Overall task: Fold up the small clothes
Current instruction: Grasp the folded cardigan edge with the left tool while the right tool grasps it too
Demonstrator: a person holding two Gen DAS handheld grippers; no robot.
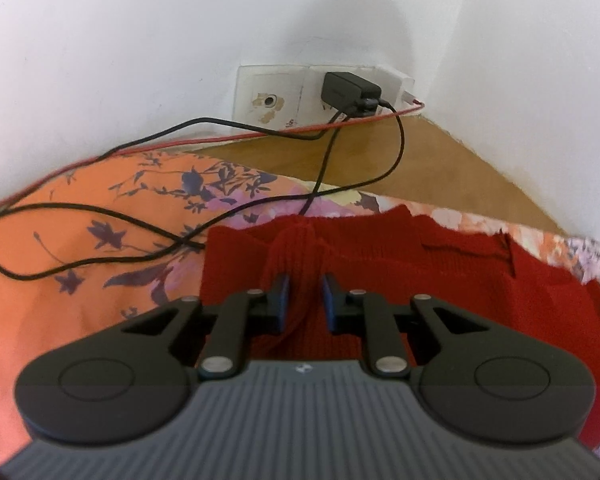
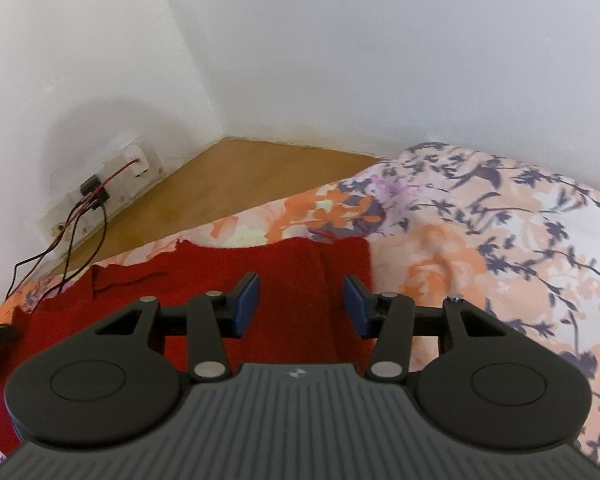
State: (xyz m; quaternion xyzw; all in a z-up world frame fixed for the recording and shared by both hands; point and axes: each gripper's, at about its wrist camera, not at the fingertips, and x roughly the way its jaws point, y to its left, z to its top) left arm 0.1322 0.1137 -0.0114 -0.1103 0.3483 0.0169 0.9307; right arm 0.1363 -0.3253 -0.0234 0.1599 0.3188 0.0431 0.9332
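Your left gripper (image 1: 305, 298) pinches a raised fold of the red knit (image 1: 440, 280); your right gripper (image 2: 302, 304) hangs spread wide over it.

A bed covered with a floral sheet (image 2: 480, 240), orange and pale pink with dark purple sprigs, carries everything. A red knitted garment (image 1: 440, 280) lies spread flat on it, its far edge close to the sheet's far border; in the right wrist view the same garment (image 2: 292, 276) reaches toward the near left. Two thin black cables (image 1: 100, 232) trail in loops across the orange part of the sheet at left, touching the garment's left edge. Beyond the sheet, bare brown wood (image 1: 400, 160) runs to the wall corner.
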